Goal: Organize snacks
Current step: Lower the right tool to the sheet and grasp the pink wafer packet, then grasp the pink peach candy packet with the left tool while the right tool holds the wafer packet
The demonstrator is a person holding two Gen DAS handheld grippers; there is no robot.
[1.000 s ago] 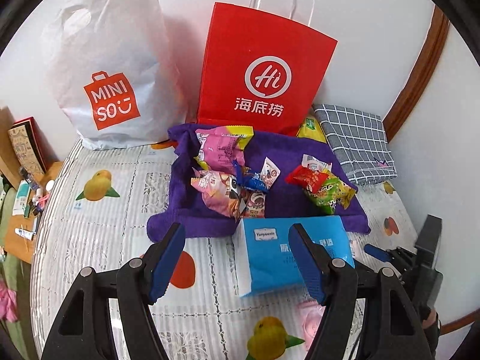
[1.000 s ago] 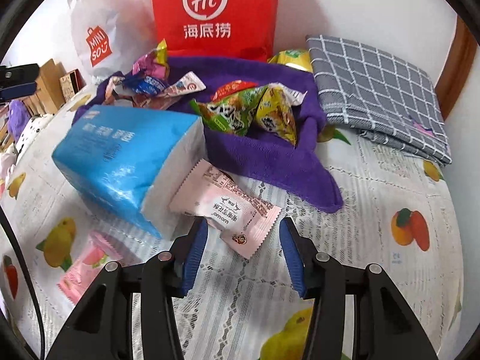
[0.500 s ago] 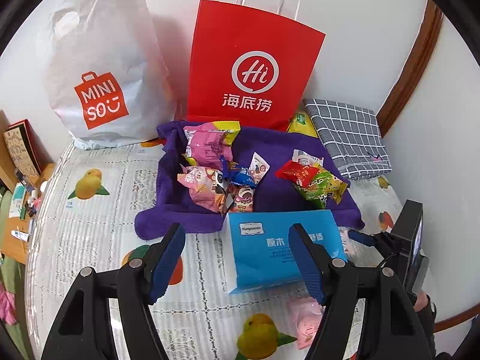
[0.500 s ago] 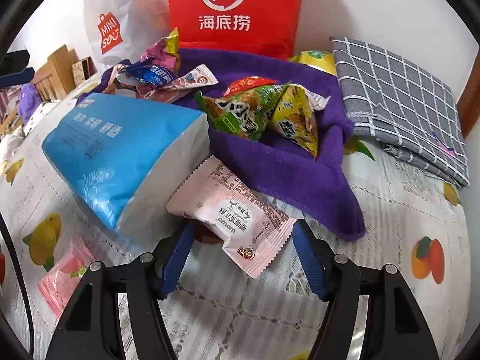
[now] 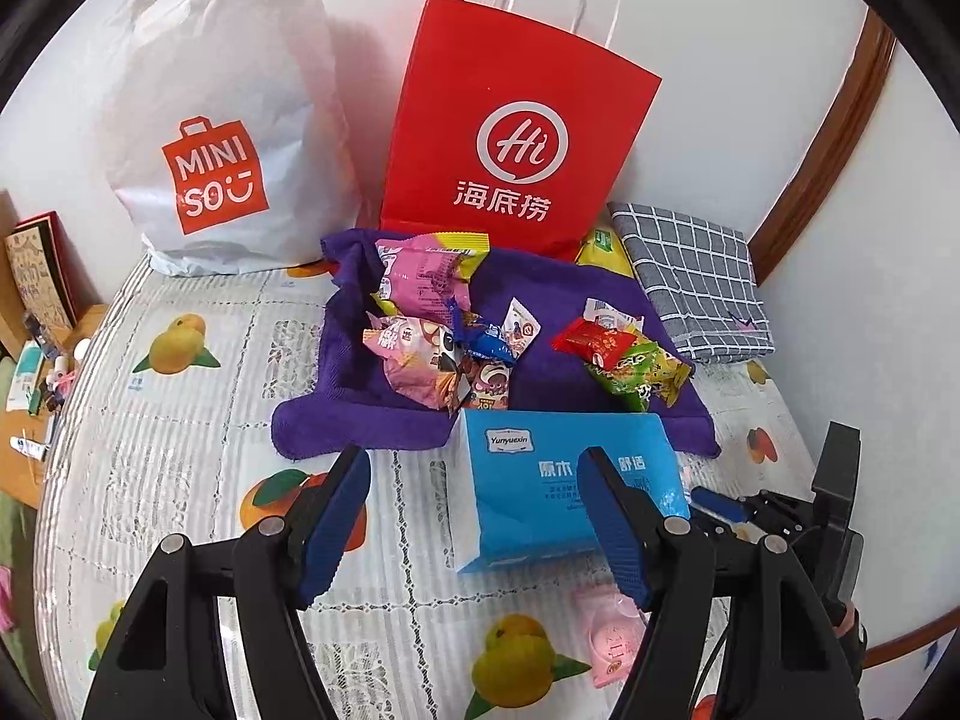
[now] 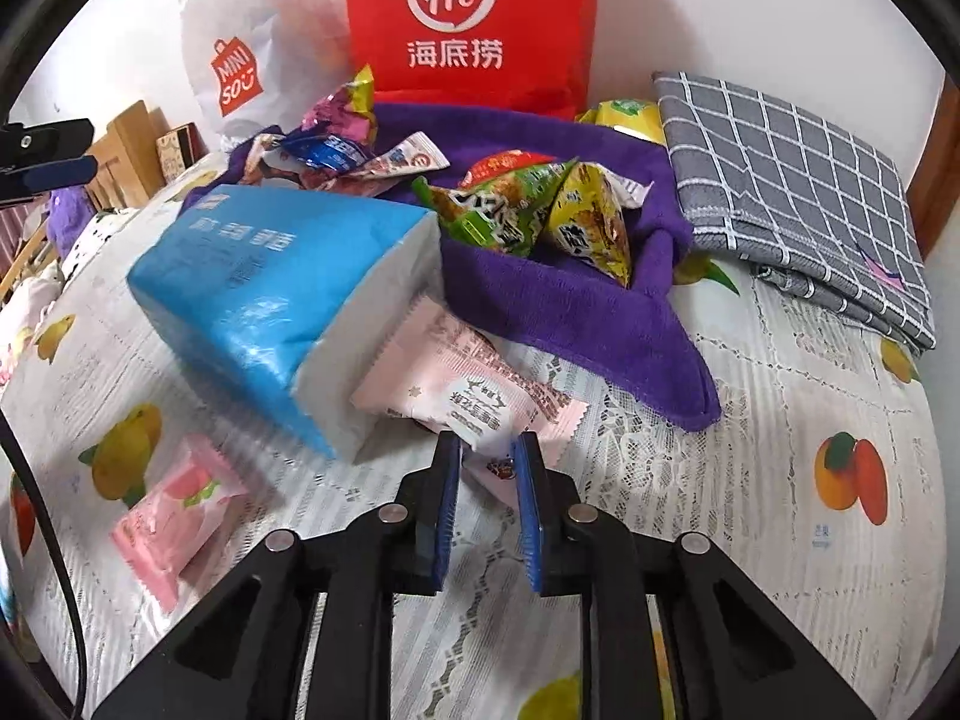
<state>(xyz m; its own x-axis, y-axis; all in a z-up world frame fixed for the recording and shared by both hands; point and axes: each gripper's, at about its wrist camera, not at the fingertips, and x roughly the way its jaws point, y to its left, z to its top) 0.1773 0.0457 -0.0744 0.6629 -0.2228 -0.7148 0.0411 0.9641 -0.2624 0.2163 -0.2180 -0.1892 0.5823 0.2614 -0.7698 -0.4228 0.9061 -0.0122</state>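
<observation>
Left wrist view.
- Left claw (image 5: pixel 474 510): jaws stood part-way open, nothing between them, above a fruit-print bed cover (image 5: pixel 180 450).
- Blue tissue pack (image 5: pixel 564 480): lay on the bed cover just past the claw's right-hand finger, which hid part of its front face.
- Purple towel (image 5: pixel 372 420): spread beyond the tissue pack, carrying two heaps of snacks. Pink snack packets (image 5: pixel 420 324) lay toward its left, a red-and-green snack cluster (image 5: pixel 624 360) toward its right, both well ahead of the claw.
- Small pink peach-print packet (image 5: pixel 606 636): on the bed cover beside the lower part of the right-hand finger.
- Red paper bag (image 5: pixel 516 138) and white Miniso bag (image 5: pixel 228 120): upright against the wall behind the towel.
- Grey checked cloth (image 5: pixel 690 276): folded, to the right of the towel.
- Right claw (image 5: pixel 720 504): seen in part at the right edge, beyond the tissue pack.

Right wrist view.
- Right claw (image 6: pixel 487 450): jaws drawn close, gripping the near edge of a pale pink snack sachet (image 6: pixel 456 384).
- The sachet lay on the bed cover directly ahead of the claw, its far end touching the white end of the tissue pack (image 6: pixel 264 294) and near the towel's (image 6: pixel 570 312) front edge.
- Green and yellow triangular snack bags (image 6: pixel 540 216): on the towel, further ahead.
- Peach-print packet (image 6: pixel 174 516): on the bed cover, to the left of the claw and apart from it.
- Checked cloth (image 6: pixel 792 192): far right.
</observation>
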